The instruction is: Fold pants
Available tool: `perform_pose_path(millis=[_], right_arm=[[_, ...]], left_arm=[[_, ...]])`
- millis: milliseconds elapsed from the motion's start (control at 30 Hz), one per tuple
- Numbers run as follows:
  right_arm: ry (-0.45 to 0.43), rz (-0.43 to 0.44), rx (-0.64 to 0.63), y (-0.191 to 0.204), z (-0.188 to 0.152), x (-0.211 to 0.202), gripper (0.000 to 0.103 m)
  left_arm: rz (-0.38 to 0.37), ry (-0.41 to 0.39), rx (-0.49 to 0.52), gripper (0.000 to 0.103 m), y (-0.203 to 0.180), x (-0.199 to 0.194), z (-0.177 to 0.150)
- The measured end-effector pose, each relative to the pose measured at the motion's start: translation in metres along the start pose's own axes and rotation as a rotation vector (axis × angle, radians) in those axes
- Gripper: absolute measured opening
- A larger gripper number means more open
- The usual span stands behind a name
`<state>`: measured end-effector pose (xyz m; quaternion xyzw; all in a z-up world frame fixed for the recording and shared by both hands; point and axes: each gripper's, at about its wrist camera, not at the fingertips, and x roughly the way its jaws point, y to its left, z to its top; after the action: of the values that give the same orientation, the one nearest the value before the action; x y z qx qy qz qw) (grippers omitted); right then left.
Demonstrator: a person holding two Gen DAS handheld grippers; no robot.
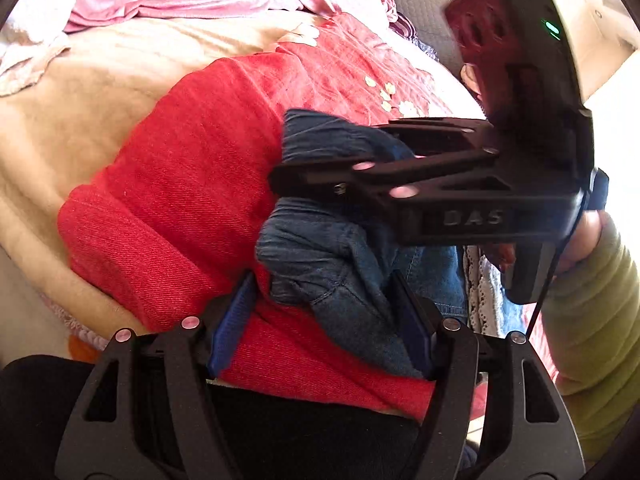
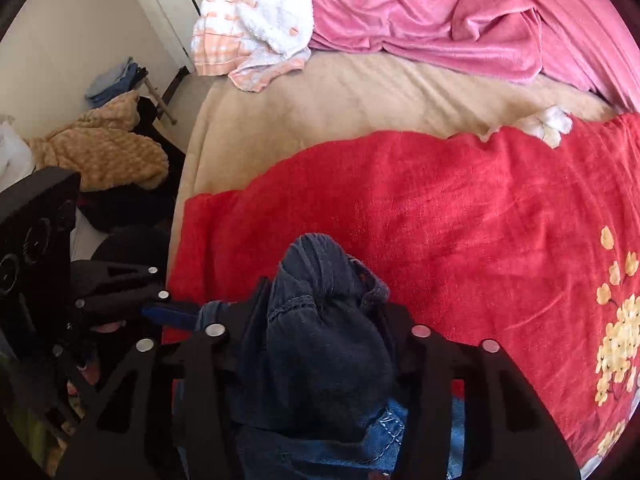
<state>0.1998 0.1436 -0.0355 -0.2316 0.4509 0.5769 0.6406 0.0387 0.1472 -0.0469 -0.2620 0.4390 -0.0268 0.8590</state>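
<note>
Dark blue jeans (image 1: 340, 264) hang bunched between both grippers above a red blanket (image 1: 180, 200) on the bed. My left gripper (image 1: 320, 320) has its blue-padded fingers apart, with a fold of denim lying against the right pad. My right gripper (image 1: 288, 168) is seen from the side in the left wrist view, shut on a bunch of the jeans. In the right wrist view my right gripper (image 2: 324, 320) grips a wad of the jeans (image 2: 328, 340) between its fingers. The left gripper (image 2: 120, 292) shows at the left there.
A red blanket with yellow flowers (image 2: 460, 240) covers the near part of a beige bedspread (image 2: 340, 100). A pink blanket (image 2: 460, 20) and a white-and-orange towel (image 2: 256, 28) lie at the back. Clothes (image 2: 104, 148) are piled on the floor at left.
</note>
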Motion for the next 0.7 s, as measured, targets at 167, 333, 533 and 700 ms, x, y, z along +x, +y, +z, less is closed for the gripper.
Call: perform_pose_path(millis=[167, 333, 533, 700], right_arm=[[-0.165, 0.086, 0.052, -0.004, -0.015, -0.052, 0.032], [-0.273, 0.117, 0.079, -0.007, -0.038, -0.096, 0.032], [-0.360, 0.109, 0.091, -0.008, -0.063, -0.133, 0.032], [-0.422, 0.093, 0.101, -0.015, -0.092, -0.163, 0.032]], left_arm=[[-0.056, -0.016, -0.044, 0.067, -0.001, -0.011, 0.000], [-0.066, -0.009, -0.030, 0.068, -0.017, -0.011, 0.001], [-0.180, 0.023, -0.023, 0.054, -0.042, -0.007, 0.007], [-0.173, 0.022, 0.034, 0.051, -0.074, 0.001, 0.010]])
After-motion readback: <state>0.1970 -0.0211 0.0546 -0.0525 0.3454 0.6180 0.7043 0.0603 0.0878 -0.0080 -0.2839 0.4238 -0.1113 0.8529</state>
